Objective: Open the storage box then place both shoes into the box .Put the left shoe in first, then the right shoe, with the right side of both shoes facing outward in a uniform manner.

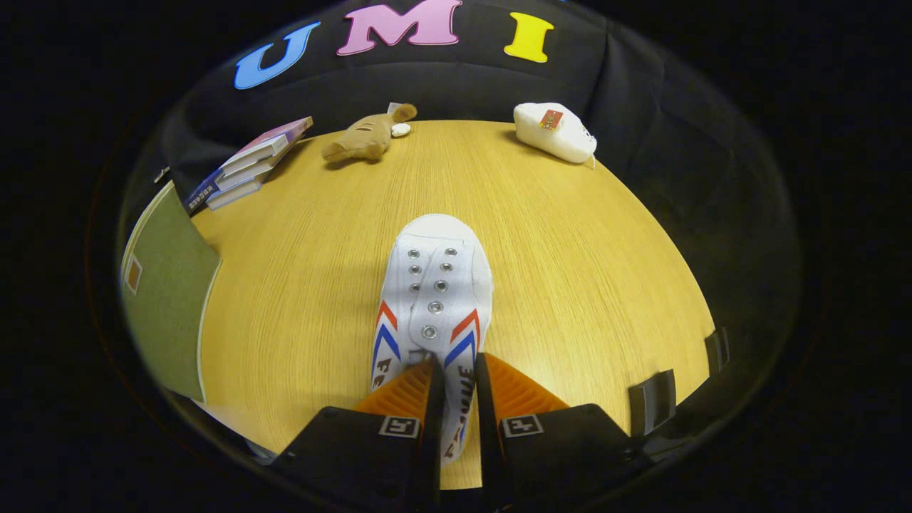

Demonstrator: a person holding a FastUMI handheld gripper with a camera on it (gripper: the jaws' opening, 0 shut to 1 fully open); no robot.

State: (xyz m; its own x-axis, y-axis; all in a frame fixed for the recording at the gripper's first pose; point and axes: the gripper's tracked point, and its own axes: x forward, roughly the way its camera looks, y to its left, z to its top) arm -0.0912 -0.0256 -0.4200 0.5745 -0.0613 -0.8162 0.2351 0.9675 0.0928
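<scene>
Where ribbed fingers (456,381) pinch canvas shoe (433,299).

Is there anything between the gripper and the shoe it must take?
Nothing visible stands between them: the gripper is already at the near white shoe, and its orange fingers press on the side wall of the shoe from both sides.

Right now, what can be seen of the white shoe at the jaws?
The white shoe looks like canvas, with a rounded toe cap, metal eyelets without laces, and red and blue chevrons on both sides. Its toe points away from the gripper, over the wooden table. The jaws are closed on one side wall of its opening near the heel.
</scene>
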